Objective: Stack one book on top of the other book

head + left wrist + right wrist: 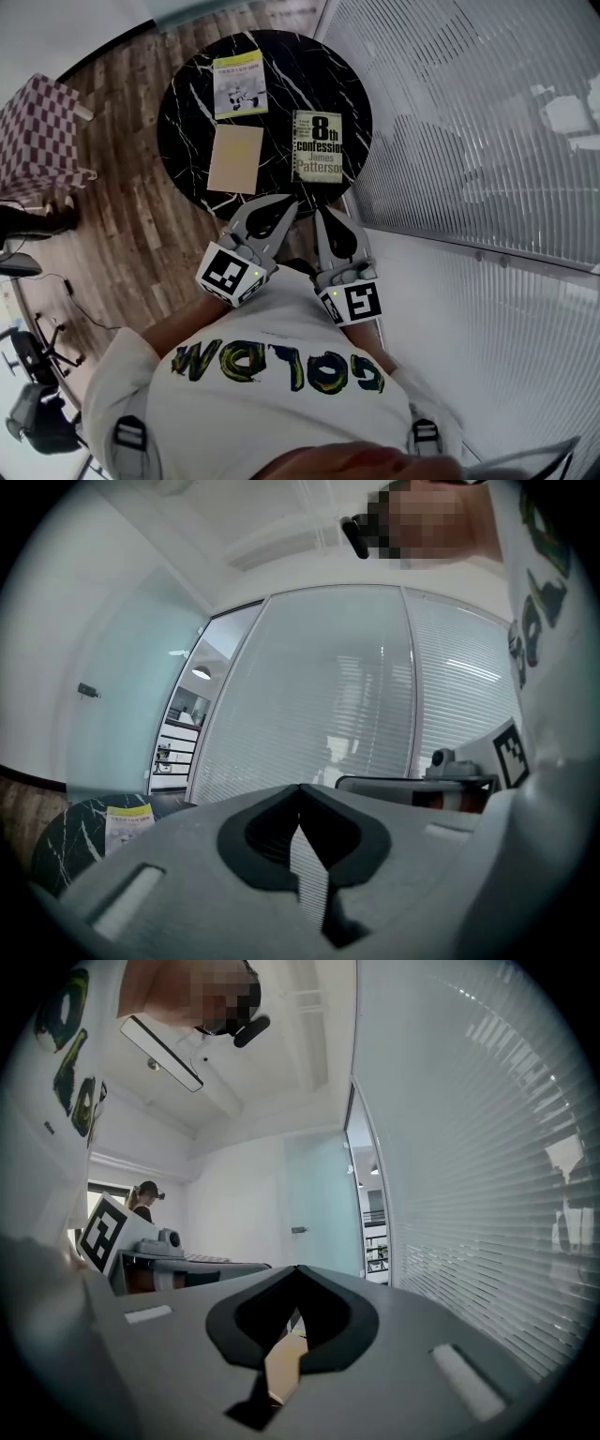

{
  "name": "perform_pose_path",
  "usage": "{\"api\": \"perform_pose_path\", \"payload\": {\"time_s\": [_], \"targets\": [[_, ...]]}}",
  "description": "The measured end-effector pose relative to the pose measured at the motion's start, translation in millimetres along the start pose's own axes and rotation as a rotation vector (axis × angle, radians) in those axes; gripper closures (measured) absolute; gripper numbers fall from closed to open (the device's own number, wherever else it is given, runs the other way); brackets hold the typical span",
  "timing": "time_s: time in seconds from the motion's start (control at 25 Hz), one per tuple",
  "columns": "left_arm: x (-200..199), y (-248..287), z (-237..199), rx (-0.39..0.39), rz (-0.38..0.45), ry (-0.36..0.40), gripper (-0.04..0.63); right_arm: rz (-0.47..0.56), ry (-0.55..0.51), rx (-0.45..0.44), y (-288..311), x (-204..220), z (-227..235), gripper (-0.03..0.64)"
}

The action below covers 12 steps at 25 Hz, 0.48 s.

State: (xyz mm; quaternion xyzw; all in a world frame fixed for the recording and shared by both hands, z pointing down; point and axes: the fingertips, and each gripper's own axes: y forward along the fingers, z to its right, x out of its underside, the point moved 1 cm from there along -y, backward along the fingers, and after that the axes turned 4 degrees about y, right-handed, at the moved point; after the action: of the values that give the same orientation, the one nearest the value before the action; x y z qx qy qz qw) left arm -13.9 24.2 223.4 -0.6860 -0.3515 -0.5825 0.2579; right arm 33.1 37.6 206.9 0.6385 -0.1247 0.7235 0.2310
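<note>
We see a round black marble table (187, 122) on a wood-plank floor (141, 234). A slatted white blind wall (469, 141) runs close along its right, and a pink-and-white checked cube seat (37, 131) stands well apart on its left. Three books lie flat on the table, each apart from the others and none stacked. A white-and-yellow paperback (239, 84) is at the far side, a plain tan book (234, 157) lies just nearer than it, and an olive paperback (317, 145) titled "8th confession" is to the right of the tan one. The left tool (286, 204) and the right tool (323, 217) hover side by side at the table's near edge, touching no book. Each tool's jaws are pressed together with nothing between them.
</note>
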Motion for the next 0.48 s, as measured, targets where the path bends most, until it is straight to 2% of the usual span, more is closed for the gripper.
{"api": "perform_pose_path", "payload": {"time_s": [0.48], "targets": [[-0.4,11.0,6.3,-0.054,-0.01,-0.017,0.594,-0.021,0.004,-0.036,-1.6,-4.8,18.7,0.615]]}}
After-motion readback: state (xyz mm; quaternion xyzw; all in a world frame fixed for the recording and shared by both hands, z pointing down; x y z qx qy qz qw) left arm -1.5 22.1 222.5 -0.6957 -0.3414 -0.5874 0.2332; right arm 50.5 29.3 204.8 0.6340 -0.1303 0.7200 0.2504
